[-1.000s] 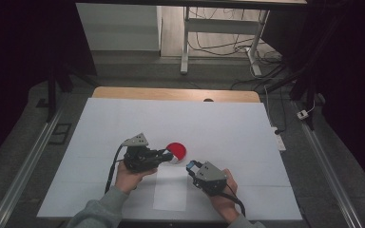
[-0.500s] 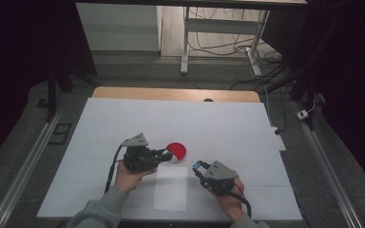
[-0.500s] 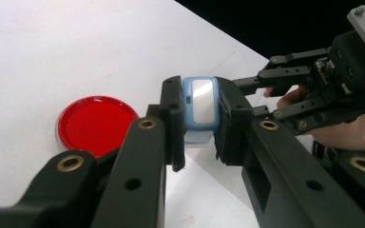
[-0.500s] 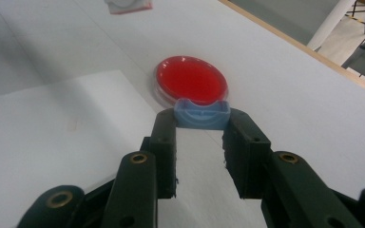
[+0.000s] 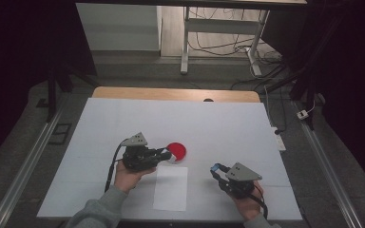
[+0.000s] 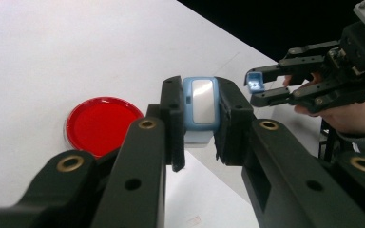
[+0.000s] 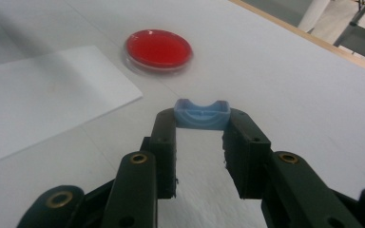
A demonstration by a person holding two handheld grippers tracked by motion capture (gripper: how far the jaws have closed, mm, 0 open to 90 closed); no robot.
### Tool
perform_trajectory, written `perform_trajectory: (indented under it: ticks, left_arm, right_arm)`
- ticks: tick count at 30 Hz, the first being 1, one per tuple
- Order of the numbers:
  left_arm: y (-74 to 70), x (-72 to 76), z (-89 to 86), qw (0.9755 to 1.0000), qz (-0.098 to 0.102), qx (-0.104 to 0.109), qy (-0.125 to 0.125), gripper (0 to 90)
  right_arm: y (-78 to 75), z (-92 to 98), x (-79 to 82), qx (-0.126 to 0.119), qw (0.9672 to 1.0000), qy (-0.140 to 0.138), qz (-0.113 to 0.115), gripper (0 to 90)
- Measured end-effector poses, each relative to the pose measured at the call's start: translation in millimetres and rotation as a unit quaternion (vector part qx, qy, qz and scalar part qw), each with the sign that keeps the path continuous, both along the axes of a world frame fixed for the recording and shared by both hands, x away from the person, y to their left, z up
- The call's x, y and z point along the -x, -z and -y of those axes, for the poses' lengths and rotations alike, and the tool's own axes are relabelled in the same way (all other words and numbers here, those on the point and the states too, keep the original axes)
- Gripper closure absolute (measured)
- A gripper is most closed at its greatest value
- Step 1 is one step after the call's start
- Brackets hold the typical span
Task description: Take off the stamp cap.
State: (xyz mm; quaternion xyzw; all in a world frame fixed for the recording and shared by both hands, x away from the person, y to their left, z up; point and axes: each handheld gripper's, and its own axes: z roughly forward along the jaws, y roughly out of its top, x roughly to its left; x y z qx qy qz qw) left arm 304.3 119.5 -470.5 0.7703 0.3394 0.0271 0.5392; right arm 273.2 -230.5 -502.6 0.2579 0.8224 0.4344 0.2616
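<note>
The right gripper [image 5: 216, 169] has drawn away to the right of the left gripper [image 5: 167, 155] since a second ago; the two now sit well apart over the white table [image 5: 218, 128]. Its jaws pinch a small pale-blue plastic cap [image 7: 202, 114]. The left gripper, unmoved, clamps a pale-blue rectangular plastic body with a silvery face [image 6: 200, 107] just beside a round red lidded dish [image 5: 176, 150], above a white paper sheet [image 5: 171, 187]. It looks as though the cap was pulled off; the body seems ready for use.
</note>
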Motion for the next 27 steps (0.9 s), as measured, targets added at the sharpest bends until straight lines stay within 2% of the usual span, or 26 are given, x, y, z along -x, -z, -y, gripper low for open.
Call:
perform_trajectory:
  ticks: [6,13,21,27]
  left_arm:
    - [-1.0,-0.3,-1.2,1.0,0.004,-0.002,-0.002,75.1]
    - [-2.1,-0.2,-2.7,0.9999,0.01,-0.004,-0.009,75.1]
    - [-3.2,-0.7,-4.6,0.9997,0.017,-0.006,-0.018,75.1]
    - [-4.6,-1.3,-3.2,0.9993,0.026,-0.019,-0.02,75.1]
  right_arm:
    - [-1.4,22.2,3.0,-0.012,0.9998,0.015,-0.001,66.0]
    - [-1.9,39.5,4.4,-0.022,0.9994,0.026,-0.003,65.9]
    - [-2.5,39.9,2.9,-0.024,0.9994,0.025,-0.003,65.9]
    - [-2.8,39.2,2.2,-0.024,0.9994,0.024,-0.003,65.9]
